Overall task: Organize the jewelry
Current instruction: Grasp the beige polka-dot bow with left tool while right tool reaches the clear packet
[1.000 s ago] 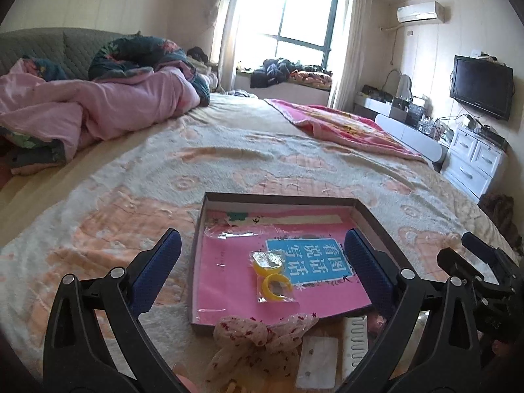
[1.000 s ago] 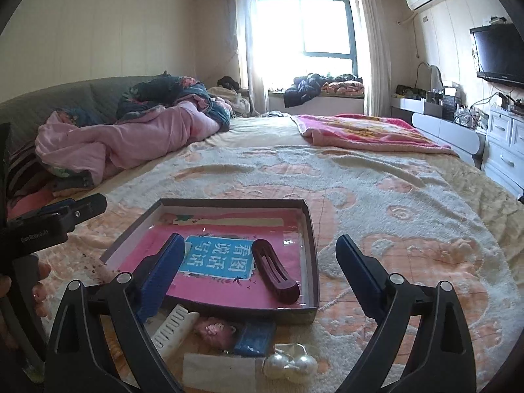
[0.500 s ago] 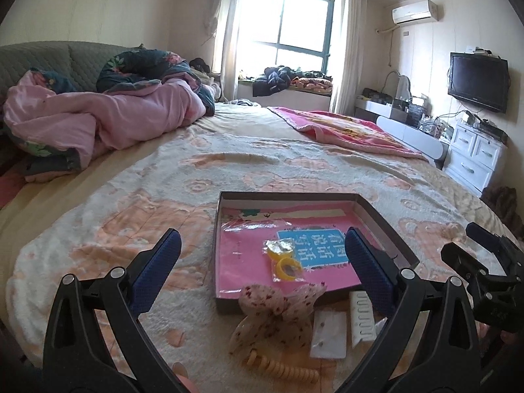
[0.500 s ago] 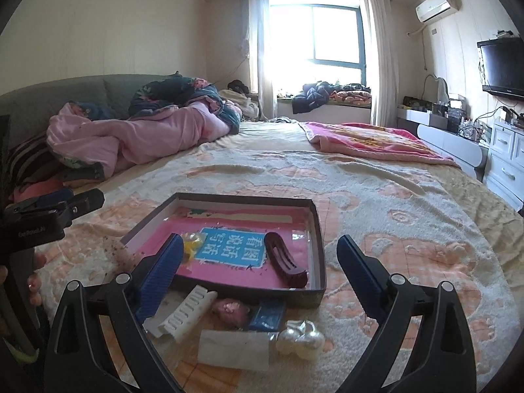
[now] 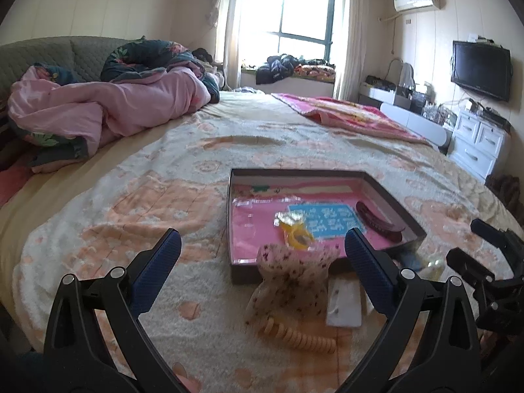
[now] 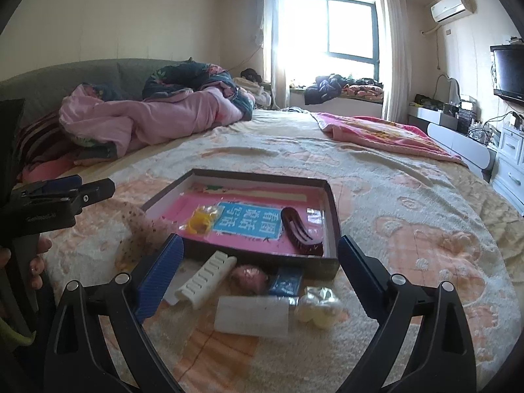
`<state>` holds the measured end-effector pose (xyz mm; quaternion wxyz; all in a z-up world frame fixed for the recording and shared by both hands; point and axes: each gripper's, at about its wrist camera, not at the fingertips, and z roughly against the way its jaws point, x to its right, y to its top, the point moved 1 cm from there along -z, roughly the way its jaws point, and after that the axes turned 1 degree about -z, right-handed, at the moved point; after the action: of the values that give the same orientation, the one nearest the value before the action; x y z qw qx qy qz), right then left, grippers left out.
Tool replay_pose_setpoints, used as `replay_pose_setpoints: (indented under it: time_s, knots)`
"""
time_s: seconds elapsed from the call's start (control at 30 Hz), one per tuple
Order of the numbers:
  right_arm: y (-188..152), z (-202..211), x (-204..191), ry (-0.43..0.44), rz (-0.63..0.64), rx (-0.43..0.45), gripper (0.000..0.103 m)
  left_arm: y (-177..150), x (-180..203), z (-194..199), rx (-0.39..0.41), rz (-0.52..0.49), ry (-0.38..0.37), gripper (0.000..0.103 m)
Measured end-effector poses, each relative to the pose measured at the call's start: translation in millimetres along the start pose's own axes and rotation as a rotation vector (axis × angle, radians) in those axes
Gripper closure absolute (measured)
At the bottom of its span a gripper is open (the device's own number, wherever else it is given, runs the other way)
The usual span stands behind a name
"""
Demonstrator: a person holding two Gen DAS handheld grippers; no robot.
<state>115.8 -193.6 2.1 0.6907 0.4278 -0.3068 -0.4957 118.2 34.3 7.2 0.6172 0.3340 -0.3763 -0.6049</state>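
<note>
Open bedspread [image 5: 137, 203] lies clear to the left of the shallow tray [image 5: 233, 216]. Along the tray's near wall a spotted bow [image 5: 291, 275], beige spiral tie [image 5: 294, 337], white comb [image 6: 206, 278], clear packet [image 6: 252, 316] and pearl clip [image 6: 316, 308] crowd the approach; right of the tray, bedspread is bare

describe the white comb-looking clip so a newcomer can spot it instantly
Find the shallow dark tray on the bed. On the blanket at its near edge lies a row of small items; the white clip is leftmost, beside a pink piece. It alone is long, ridged with teeth, plain white.
</note>
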Motion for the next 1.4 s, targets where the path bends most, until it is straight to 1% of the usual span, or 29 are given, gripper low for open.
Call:
replay_pose_setpoints:
  time_s: [0.2, 0.57, 0.73, 0.97, 1.17, 1.33, 1.4]
  knots:
    - [-10.3, 2.2, -1.6, -0.006, 0.006, -0.027, 0.011, -17.7, -2.1, -6.0, -0.058, -0.018, 0.003, 0.011]
    - [-33.6, -1.5, 5.4, -0.03, -0.02, -0.101, 0.011, -31.5, 1.2, -23.8, -0.113, -0.038, -0.017, 0.011]
    - [-42.9, -7.7, 7.3, -0.042, -0.021, -0.129, 0.011, -37.4, 6.3, -36.4, -0.147, -0.051, -0.037, 0.011]
    - [-52.7, -23.5, 8.9, -0.042, -0.025, -0.162, 0.009, -42.0, 8.5, -53.6, -0.182, -0.054, -0.03, 0.012]
    - [-58.5, -37.8, 2.9, -0.05, 0.003, -0.188, 0.008, -43.4, 11.6, -63.2, -0.203, -0.058, -0.035, 0.018]
    - [-62.3, -47.7, -8.3, -0.06, 0.054, -0.201, 0.007, -44.2, 10.8, -67.5, -0.214, -0.049, -0.043, 0.019]
    - [-63.5, -51.6, -11.7, -0.057, 0.064, -0.207, 0.007, -43.9, 10.6, -69.9, -0.219, -0.044, -0.045, 0.025]
